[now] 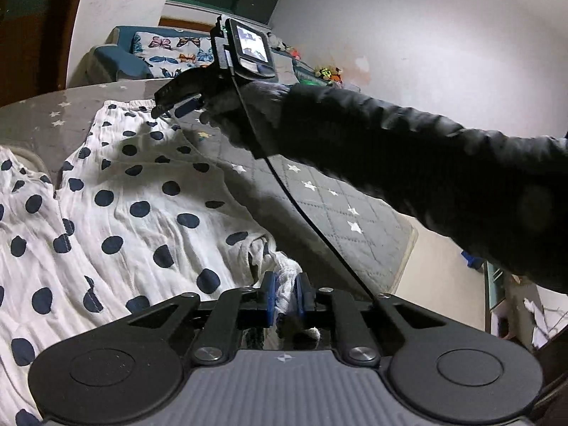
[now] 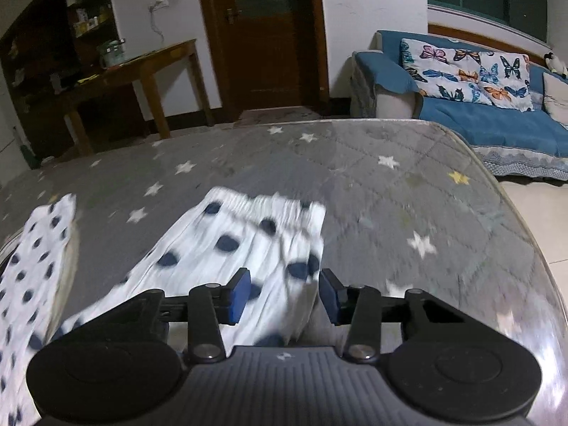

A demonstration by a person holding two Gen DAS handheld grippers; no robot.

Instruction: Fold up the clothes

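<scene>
— Well, where are we on the garment (image 1: 117, 191)?
— Our left gripper (image 1: 287, 293) pinches a bunched white edge of it, nearest us.
— And farther out?
— Our right gripper (image 2: 284, 296) stands part-open astride the elastic-end corner, pads not pressing, on the starred grey table (image 2: 390, 184).

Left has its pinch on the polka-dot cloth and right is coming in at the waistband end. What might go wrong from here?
1. The left gripper pinches only a small bunched wad of the polka-dot garment; a pull may slip it free.
2. The right gripper is open, with the elastic waistband edge between its pads but off to one side, so closing may catch a single layer or miss.
3. The black cable trails over the cloth and might snag the fold.
</scene>
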